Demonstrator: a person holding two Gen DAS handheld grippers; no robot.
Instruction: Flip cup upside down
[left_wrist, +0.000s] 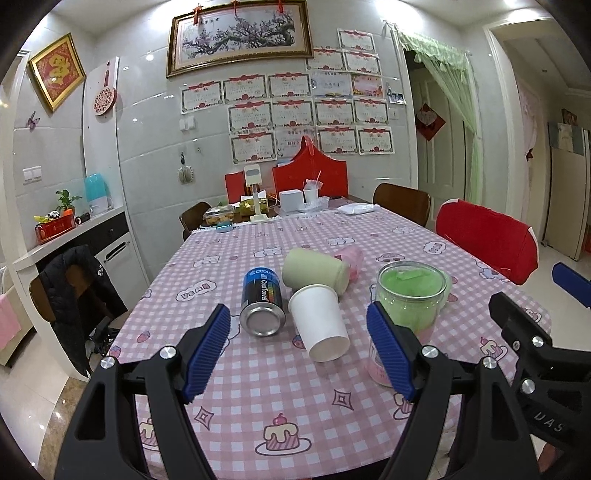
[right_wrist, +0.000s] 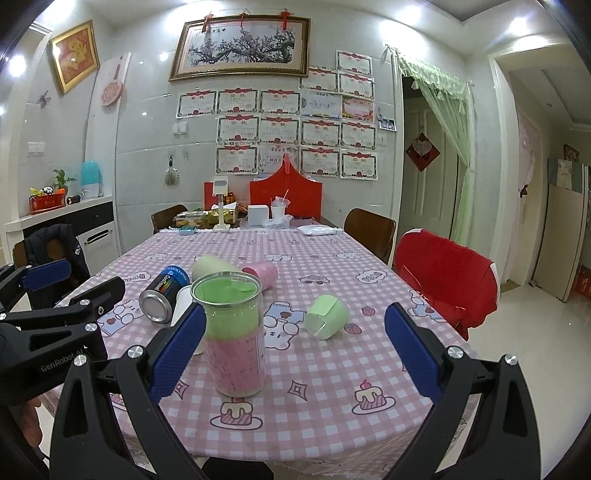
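Left wrist view: the left gripper (left_wrist: 299, 350) hangs above the near table edge with its jaws spread wide and nothing between them. A white paper cup (left_wrist: 320, 322) lies on its side on the pink checked tablecloth (left_wrist: 258, 398), base toward the camera — just beside a blue can (left_wrist: 261, 304) also lying down, and touching a pale green cup (left_wrist: 314, 270) lying behind it. A pink cup (left_wrist: 352, 261) lies further back. A clear jar (left_wrist: 410, 295) with green and pink contents stands upright to the right. Right wrist view: the right gripper (right_wrist: 295, 347) is likewise wide open and empty — a small green cup (right_wrist: 327, 316) lies tipped between its fingers' lines, well ahead of them.
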